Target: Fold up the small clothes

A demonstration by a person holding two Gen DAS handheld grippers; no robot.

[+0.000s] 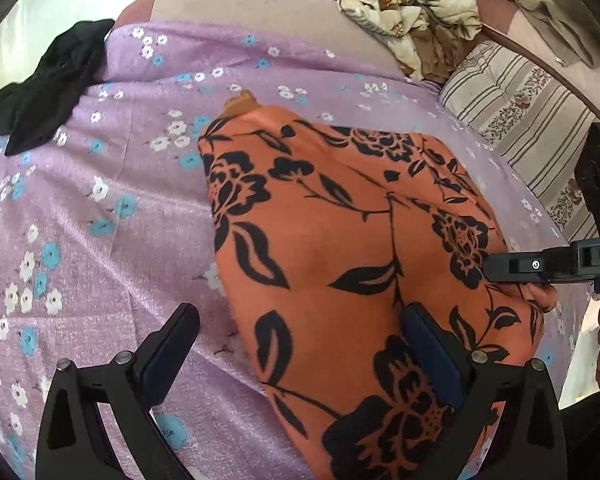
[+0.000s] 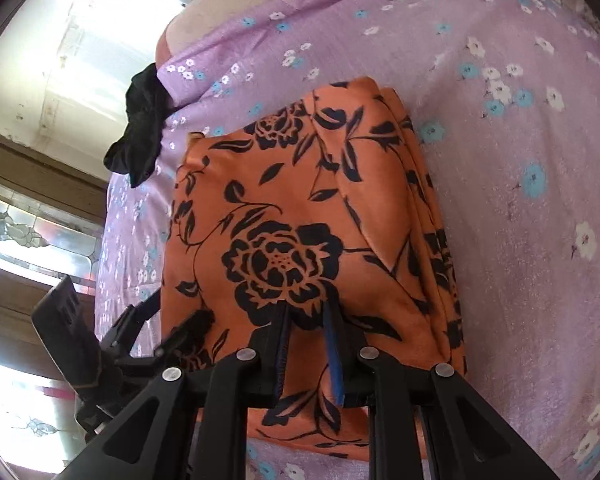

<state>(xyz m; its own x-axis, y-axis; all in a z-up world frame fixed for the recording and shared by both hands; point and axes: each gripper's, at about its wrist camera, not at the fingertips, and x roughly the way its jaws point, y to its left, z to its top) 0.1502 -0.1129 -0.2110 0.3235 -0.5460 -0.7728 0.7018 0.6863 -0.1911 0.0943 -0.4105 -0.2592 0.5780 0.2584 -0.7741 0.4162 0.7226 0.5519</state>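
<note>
The orange floral garment point(image 1: 340, 240) lies folded into a compact block on the bed, its stacked layered edges showing along its right side in the right wrist view, where the folds sit one over another. The right tongs point(image 2: 310, 356) hover low over the near part of the garment point(image 2: 300, 220), jaws narrowed to a slim gap with cloth visible between them; whether they pinch any fabric I cannot tell. The left tongs point(image 1: 300, 364) are spread wide, one finger over bare sheet and the other resting against the garment's near left portion, holding nothing. Around the garment the purple flowered bedsheet point(image 1: 100, 220) runs open on its left and far sides, with broad bare sheet also to the right in the right wrist view point(image 2: 520, 160). A black cloth point(image 1: 48, 92) lies bunched at the sheet's far left edge, well apart from the garment. On the far right sit a striped pillow point(image 1: 516, 120) and a crumpled heap of pale patterned fabric point(image 1: 416, 12). Beyond the bed's left edge, bright window panes with patterned glass point(image 2: 24, 232) show.
</note>
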